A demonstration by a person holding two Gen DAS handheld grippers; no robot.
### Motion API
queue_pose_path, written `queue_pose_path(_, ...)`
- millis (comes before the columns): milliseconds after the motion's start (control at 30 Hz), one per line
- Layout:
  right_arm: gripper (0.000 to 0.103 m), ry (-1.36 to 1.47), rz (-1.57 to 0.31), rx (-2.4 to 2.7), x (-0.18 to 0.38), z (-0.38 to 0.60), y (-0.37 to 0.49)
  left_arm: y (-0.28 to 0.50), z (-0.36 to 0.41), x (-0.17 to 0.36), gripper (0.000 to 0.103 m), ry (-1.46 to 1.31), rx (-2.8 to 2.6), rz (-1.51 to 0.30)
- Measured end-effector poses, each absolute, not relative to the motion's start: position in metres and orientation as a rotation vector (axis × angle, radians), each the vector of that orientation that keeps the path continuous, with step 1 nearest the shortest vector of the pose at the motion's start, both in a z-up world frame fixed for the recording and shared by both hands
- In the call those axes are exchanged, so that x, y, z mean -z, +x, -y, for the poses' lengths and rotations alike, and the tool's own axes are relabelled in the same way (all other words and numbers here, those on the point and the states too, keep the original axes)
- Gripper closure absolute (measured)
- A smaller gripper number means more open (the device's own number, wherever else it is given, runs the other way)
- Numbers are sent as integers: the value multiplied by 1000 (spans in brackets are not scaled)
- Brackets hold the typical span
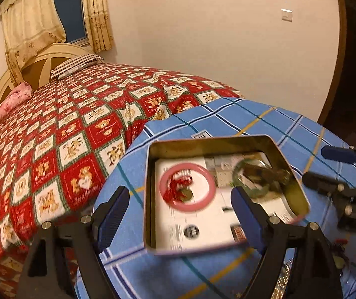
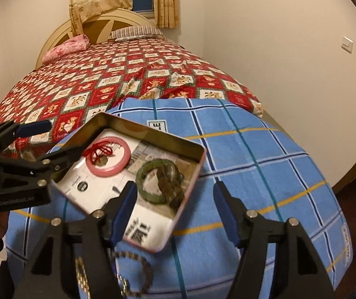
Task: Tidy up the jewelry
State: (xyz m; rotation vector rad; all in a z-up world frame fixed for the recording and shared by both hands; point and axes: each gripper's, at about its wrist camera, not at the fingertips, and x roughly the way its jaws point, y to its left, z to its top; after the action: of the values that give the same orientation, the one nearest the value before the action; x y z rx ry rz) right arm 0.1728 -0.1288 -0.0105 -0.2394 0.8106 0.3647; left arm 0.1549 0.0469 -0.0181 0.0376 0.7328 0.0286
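Beaded bracelet (image 2: 138, 271) shows only in the right view; both claws (image 1: 180, 214) (image 2: 175, 211) gape empty.

Right-wrist view. A tin (image 2: 197, 160) lies on the cloth-covered counter (image 2: 265, 174), with the bed (image 2: 118, 79) behind it at 12 o'clock. Inside the tin, on a printed sheet (image 2: 143, 234), one bangle (image 2: 108, 156) sits at 10 o'clock with a knotted cord (image 2: 98, 150) inside its ring; a second bangle (image 2: 161, 184) sits at 4 o'clock with a clump of small pieces (image 2: 170, 186) across it. A beaded bracelet (image 2: 138, 271) lies on the counter at 6 o'clock of the tin. Pillows (image 2: 65, 47) lie at the bed's far end, before the headboard (image 2: 103, 22).
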Motion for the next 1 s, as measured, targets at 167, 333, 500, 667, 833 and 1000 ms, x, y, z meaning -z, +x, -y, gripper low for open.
queue_pose_path(167, 33, -196, -835, -332, 11, 153, 147, 116, -41, 29, 19, 7, -23, -719)
queue_pose_path(333, 33, -163, -852, -283, 24, 177, 119, 89, -33, 51, 20, -11, -24, -758)
queue_pose_path(500, 33, -125, -855, -228, 31, 204, 91, 72, -23, 61, 20, -26, -17, -775)
queue_pose_path(667, 33, -77, -848, -162, 35, 229, 66, 63, -4, 63, 20, -24, 21, -778)
queue_pose_path(833, 33, -101, -852, -144, 47, 227, 52, 62, 22, 61, 20, 31, 56, -772)
queue_pose_path(1000, 33, -103, -857, -153, 56, 223, 46, 63, 42, 62, 20, 60, 91, -777)
